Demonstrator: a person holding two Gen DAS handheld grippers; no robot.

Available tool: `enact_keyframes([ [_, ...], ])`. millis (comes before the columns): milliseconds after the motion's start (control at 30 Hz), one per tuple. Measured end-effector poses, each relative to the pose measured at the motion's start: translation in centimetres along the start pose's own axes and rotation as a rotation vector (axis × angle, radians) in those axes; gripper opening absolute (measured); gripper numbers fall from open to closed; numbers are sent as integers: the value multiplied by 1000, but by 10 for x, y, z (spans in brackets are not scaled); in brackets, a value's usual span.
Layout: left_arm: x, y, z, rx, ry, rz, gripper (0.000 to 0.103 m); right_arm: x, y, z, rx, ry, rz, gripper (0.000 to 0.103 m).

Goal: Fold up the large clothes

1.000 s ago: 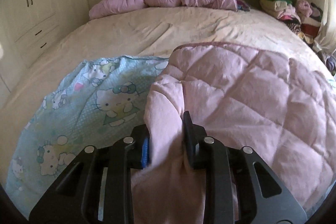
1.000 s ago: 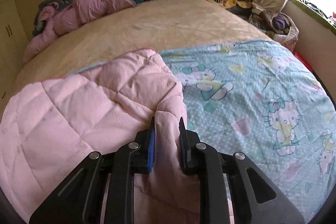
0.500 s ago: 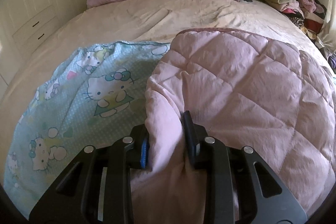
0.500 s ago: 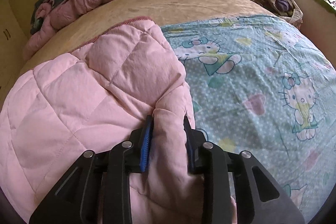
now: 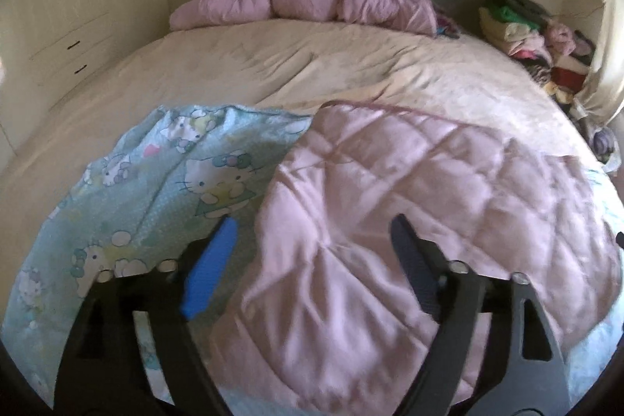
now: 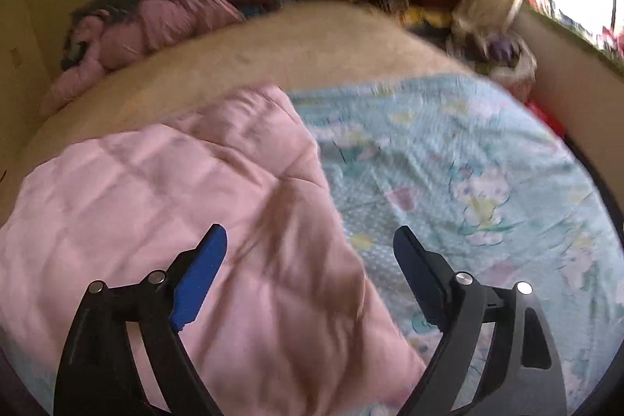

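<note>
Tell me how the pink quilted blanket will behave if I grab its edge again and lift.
The pink quilted blanket is likely floppy: it lies in soft creases and rounded folds, so it should drape from a grip. Its puffy quilting suggests it is bulky yet fairly light. Its slightly glossy surface may slide over the blue cartoon-cat sheet beneath when pushed.

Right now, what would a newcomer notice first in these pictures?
The pink quilt lies folded over a blue cartoon sheet at the near end of the bed. Both grippers, left and right, hang open above it, holding nothing.
</note>
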State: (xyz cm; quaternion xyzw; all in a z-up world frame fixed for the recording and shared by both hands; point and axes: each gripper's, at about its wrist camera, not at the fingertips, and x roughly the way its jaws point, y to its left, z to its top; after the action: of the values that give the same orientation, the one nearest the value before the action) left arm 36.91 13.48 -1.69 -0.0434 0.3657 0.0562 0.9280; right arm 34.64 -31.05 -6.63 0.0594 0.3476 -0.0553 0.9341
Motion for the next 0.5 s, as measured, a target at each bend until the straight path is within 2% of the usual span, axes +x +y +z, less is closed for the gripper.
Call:
enact_keyframes([
  [67,-14,-9,-5,8,-11,-34,78,-27,18,-9,-66,-47,61,91],
  [133,-24,-21,-12,28,-15,-56,78,-43,38,-15,-124,-54,129,91],
  [267,-35,-48,-36,73,1,-102,78,-48,75,-29,-185,12,239,91],
  [367,-26,-72,-54,126,50,-101,78,-38,101,-38,-228,58,247,91],
  [500,-4,-82,-67,163,96,-68,81,-4,118,-45,-259,160,189,93],
])
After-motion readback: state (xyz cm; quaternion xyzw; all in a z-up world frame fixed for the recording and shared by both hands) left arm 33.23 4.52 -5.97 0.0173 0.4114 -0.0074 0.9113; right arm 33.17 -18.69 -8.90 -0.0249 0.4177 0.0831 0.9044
